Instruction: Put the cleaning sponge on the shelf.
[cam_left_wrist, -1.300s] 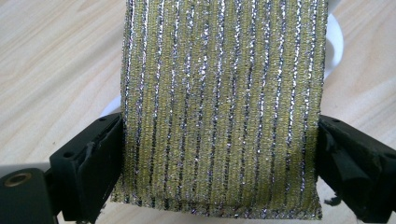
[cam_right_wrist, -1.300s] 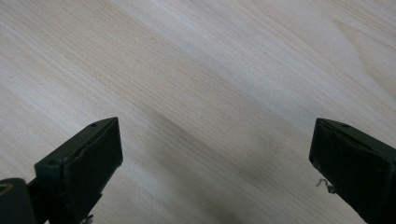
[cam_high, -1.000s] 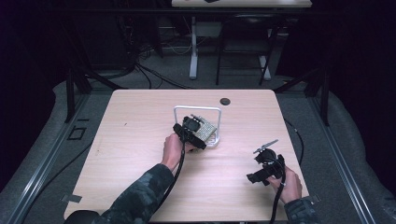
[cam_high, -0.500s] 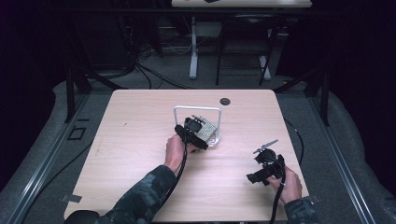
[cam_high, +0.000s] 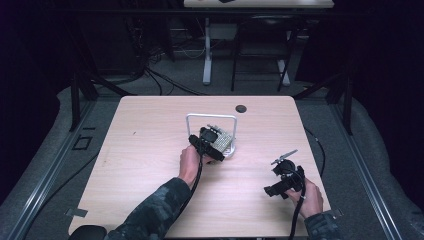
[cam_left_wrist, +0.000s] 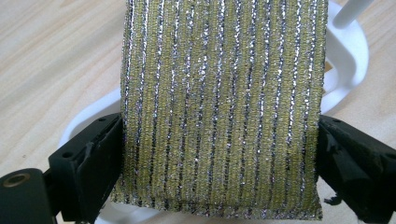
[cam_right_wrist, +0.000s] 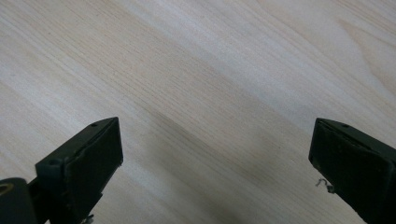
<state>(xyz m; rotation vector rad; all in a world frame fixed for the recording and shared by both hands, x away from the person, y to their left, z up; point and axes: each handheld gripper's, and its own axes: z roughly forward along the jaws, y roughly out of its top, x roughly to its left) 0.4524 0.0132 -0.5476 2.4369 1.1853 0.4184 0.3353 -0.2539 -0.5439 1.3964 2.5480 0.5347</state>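
The sparkly gold and silver striped scrubbing pad (cam_left_wrist: 222, 107) is in the same place as a moment ago, and both hands have hardly moved. The pad rests on the white wire rack (cam_high: 212, 131) near the middle of the pale wooden table (cam_high: 145, 150). The left gripper (cam_high: 212, 145) sits just in front of the rack, and its two black jaws press on the pad's two sides, so it is holding the pad tight. In the left gripper view the white rack curves behind and under the pad. The right gripper (cam_high: 284, 179) is well apart from the rack, near the table's front right corner, with its jaws wide apart and just bare wood between them. Behind the table the room is dark, with a grey floor, black cables and another table's legs.
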